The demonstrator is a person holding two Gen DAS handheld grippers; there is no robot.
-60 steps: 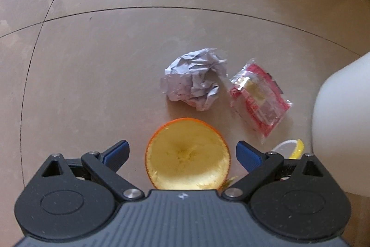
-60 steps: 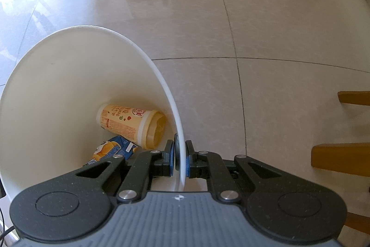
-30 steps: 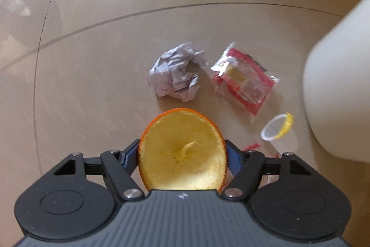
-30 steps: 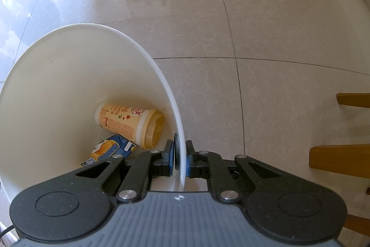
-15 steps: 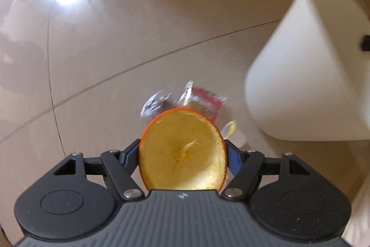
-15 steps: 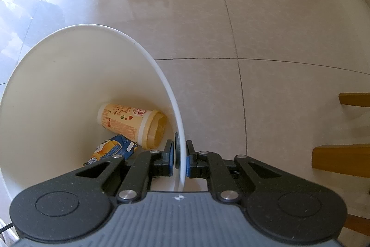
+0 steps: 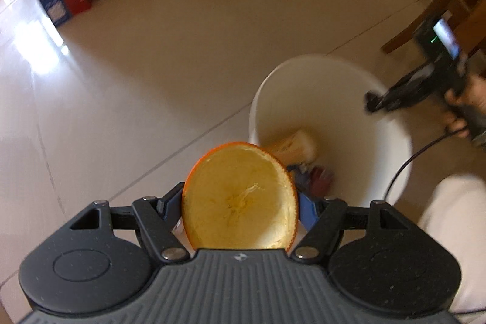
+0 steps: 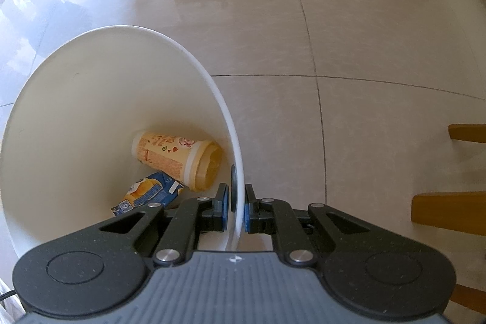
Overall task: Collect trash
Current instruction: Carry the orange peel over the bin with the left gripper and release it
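The left hand-held gripper (image 7: 240, 207) is clamped on the orange half (image 7: 240, 202), cut face to the camera. The white bin (image 7: 391, 135) lies ahead and to its right, mouth open. The right hand-held gripper (image 8: 236, 210) pinches the bin's rim.

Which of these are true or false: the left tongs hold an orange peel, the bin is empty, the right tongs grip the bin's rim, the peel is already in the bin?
1. The left tongs hold an orange peel. True.
2. The bin is empty. False: a cup and a carton lie inside.
3. The right tongs grip the bin's rim. True.
4. The peel is already in the bin. False: it is clamped between the left tongs, not yet dropped.
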